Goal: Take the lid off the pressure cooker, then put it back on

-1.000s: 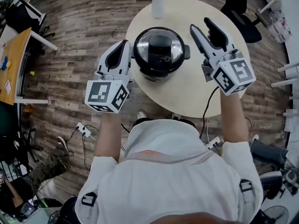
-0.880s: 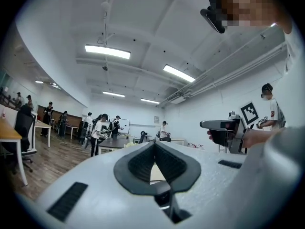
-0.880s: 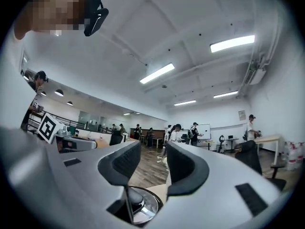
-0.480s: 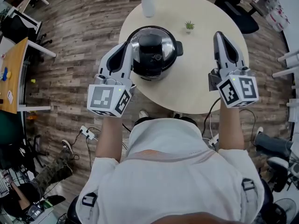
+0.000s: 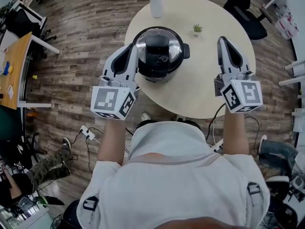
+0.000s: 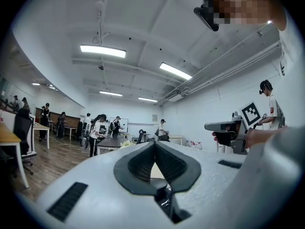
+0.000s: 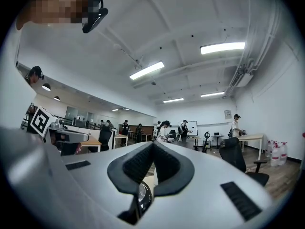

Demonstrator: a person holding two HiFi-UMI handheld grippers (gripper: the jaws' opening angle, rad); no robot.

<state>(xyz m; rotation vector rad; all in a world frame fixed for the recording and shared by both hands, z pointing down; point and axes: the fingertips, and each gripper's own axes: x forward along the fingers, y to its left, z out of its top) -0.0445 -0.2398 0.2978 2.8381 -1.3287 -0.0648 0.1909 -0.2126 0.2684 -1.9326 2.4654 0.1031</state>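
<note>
The black pressure cooker [image 5: 161,56] stands on the round beige table [image 5: 200,87] with its lid [image 5: 167,41] on; the lid is shiny with a black block handle. My left gripper [image 5: 133,48] is shut and empty, its tip close beside the cooker's left rim; whether it touches I cannot tell. My right gripper [image 5: 223,40] hangs over the table well to the right of the cooker, shut on nothing. In the left gripper view the shut jaws [image 6: 154,145] point level across the room. Below the shut right jaws [image 7: 153,145] a bit of the shiny lid [image 7: 143,195] shows.
A white vase of flowers [image 5: 156,4] stands at the table's far edge and a tiny potted plant [image 5: 197,29] behind the right gripper. A black chair [image 5: 244,14] is at the far right. Cables and a power strip [image 5: 86,132] lie on the wooden floor.
The right gripper's jaws stood apart near the cooker's right side; they have shut and the gripper has swung right, away from it. The left gripper has barely moved.
</note>
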